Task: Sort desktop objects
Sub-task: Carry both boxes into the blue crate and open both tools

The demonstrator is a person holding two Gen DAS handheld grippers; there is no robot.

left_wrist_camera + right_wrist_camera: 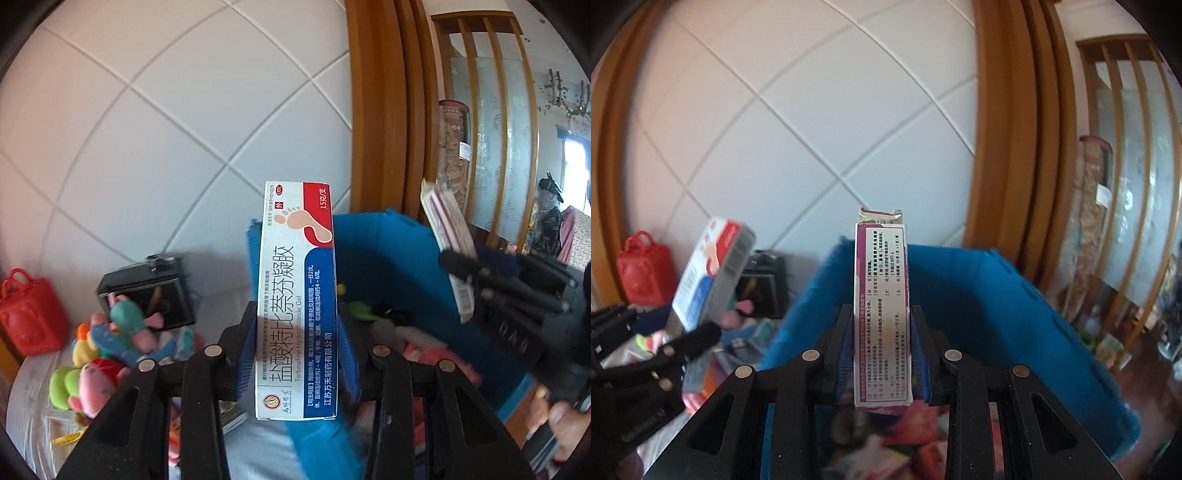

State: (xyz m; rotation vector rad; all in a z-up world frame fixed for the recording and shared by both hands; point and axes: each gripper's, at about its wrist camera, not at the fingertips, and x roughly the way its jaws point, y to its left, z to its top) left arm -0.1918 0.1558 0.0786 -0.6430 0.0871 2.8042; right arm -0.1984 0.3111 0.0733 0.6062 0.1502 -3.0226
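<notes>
Left gripper clamped on a white, red and blue gel box, held upright above the near rim of a blue bin. Right gripper closed narrowly on a slim purple-edged box, likewise upright, torn top flap showing, above that same bin. Each gripper visible in the other's view (blurred, at the frame edge), carrying its box tilted. Behind and left of the bin: a black open box, a heap of plush toys spilling over the pale worktop, a red toy basket against the tiled wall. To the right, a wooden door frame and a slatted screen with frosted glass. Bin contents partly hidden by the boxes and black linkages; only smeared pink, green and dark shapes discernible inside. Bin's near wall cut off by the gripper bodies. A fingertip at the lower right edge, otherwise out of frame.
</notes>
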